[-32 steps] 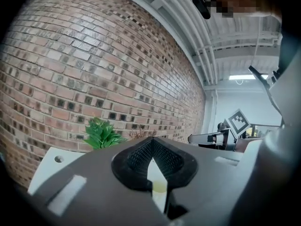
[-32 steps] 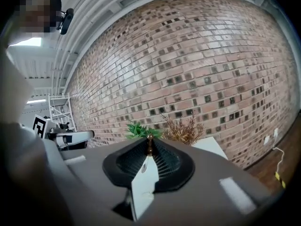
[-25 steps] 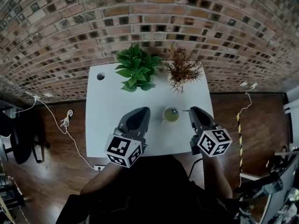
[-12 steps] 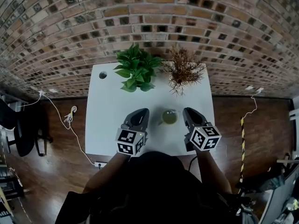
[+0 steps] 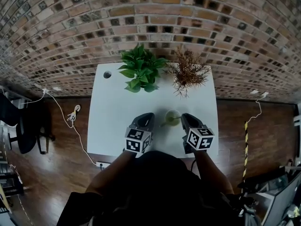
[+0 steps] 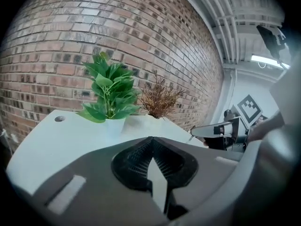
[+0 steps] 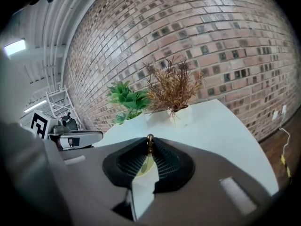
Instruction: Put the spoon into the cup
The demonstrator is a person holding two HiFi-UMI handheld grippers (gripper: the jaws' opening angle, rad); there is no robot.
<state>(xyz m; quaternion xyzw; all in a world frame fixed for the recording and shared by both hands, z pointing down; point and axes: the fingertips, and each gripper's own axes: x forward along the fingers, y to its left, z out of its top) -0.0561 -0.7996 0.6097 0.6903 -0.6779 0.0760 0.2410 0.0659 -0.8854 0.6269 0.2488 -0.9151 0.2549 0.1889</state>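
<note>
A pale green cup (image 5: 172,117) stands on the white table (image 5: 113,112), near its front edge and between my two grippers. My right gripper (image 5: 185,117) is just right of the cup. Its jaws are shut on the spoon (image 7: 150,138), whose small brown handle end pokes up between the tips (image 7: 150,144). My left gripper (image 5: 146,117) is just left of the cup, and its jaws (image 6: 153,142) meet at the tips with nothing between them. The left gripper view does not show the cup.
A leafy green plant (image 5: 139,70) and a dried brown plant (image 5: 188,73), both in white pots, stand at the table's back edge before a brick wall. There is a round cable hole (image 5: 107,74) at the back left corner. Cables lie on the wooden floor (image 5: 70,117) at the left.
Both grippers have sunk toward the table and drawn in closer on either side of the cup. The right jaws stay as they were.
</note>
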